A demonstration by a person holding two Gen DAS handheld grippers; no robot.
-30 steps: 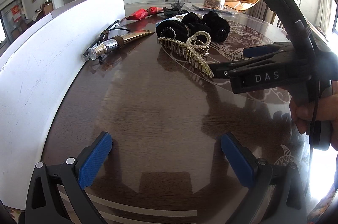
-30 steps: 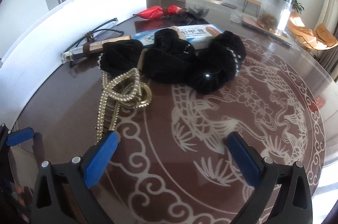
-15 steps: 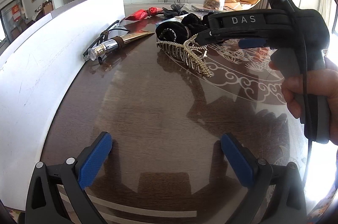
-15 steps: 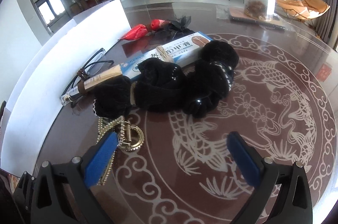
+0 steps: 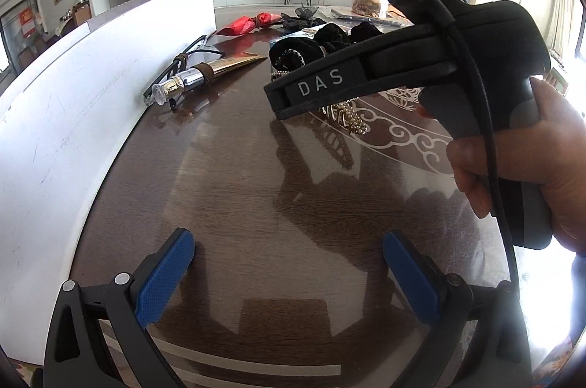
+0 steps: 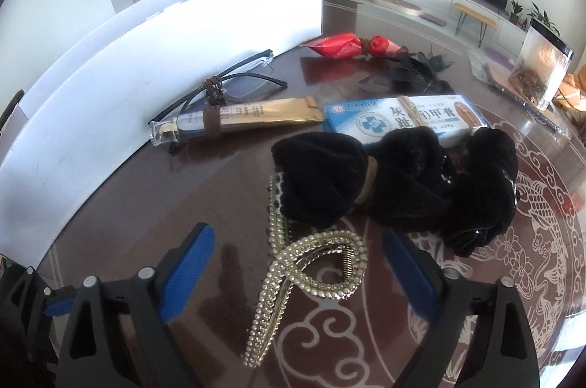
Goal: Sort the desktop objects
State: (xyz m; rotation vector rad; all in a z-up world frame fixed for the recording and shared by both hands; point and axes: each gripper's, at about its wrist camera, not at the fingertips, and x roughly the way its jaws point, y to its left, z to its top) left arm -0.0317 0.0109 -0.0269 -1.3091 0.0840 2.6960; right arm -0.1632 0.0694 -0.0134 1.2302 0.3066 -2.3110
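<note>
A gold pearl-studded hair claw point(image 6: 307, 263) lies on the dark table between the open blue pads of my right gripper point(image 6: 298, 272), untouched as far as I can see. Black velvet scrunchies point(image 6: 399, 194) lie just behind it. A gold tube point(image 6: 241, 119), glasses point(image 6: 234, 80), a blue-white box point(image 6: 403, 119) and a red wrapped item point(image 6: 344, 45) lie further back. My left gripper point(image 5: 289, 272) is open and empty over bare table. In the left wrist view the right gripper's body point(image 5: 403, 62) hides most of the claw point(image 5: 348, 119).
A white board point(image 6: 154, 58) curves along the table's left side. A clear container point(image 6: 542, 66) stands at the far right. A black ribbon item point(image 6: 414, 69) lies behind the box. The table point(image 5: 256, 175) carries a white dragon pattern on its right part.
My right gripper has swung left and forward, from facing the scrunchies to straddling the hair claw with its pads. The left gripper has stayed still.
</note>
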